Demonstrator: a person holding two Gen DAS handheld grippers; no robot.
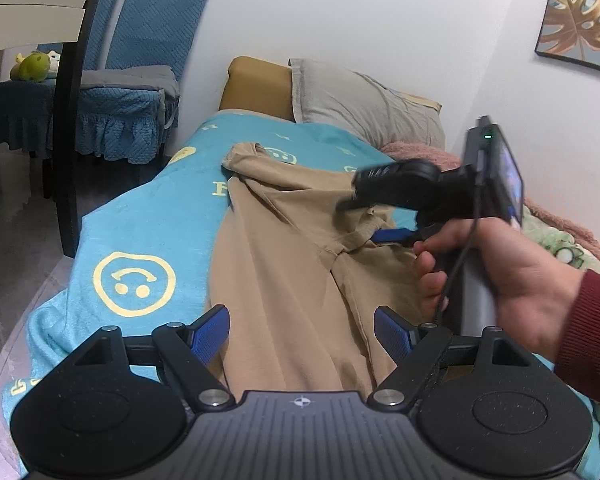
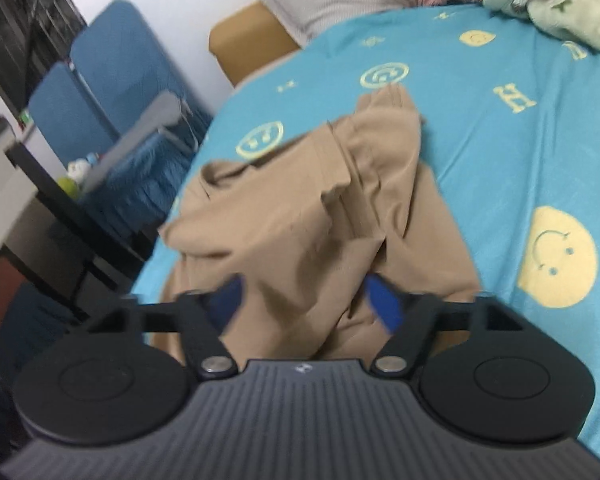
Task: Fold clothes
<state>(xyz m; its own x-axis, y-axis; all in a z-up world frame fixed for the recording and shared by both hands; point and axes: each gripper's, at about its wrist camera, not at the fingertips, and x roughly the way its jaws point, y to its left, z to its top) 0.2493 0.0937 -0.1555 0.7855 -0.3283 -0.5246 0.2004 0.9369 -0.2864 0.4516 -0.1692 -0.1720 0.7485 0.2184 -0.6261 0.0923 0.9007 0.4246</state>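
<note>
Tan garment spread rumpled on a blue smiley-print sheet covering the bed, below the grey pillow. Left gripper: fingers wide apart, empty, over the garment's near part. Right gripper: fingers apart in its blurred view, cloth between them; grip cannot be told.

Both wrist views angled down, close, sharing tan garment

My left gripper and right gripper are black, with blue textured pads, silver pivot screws, ribbed grey housings and round black discs, while my right hand wears a dark red ribbed sleeve.
</note>
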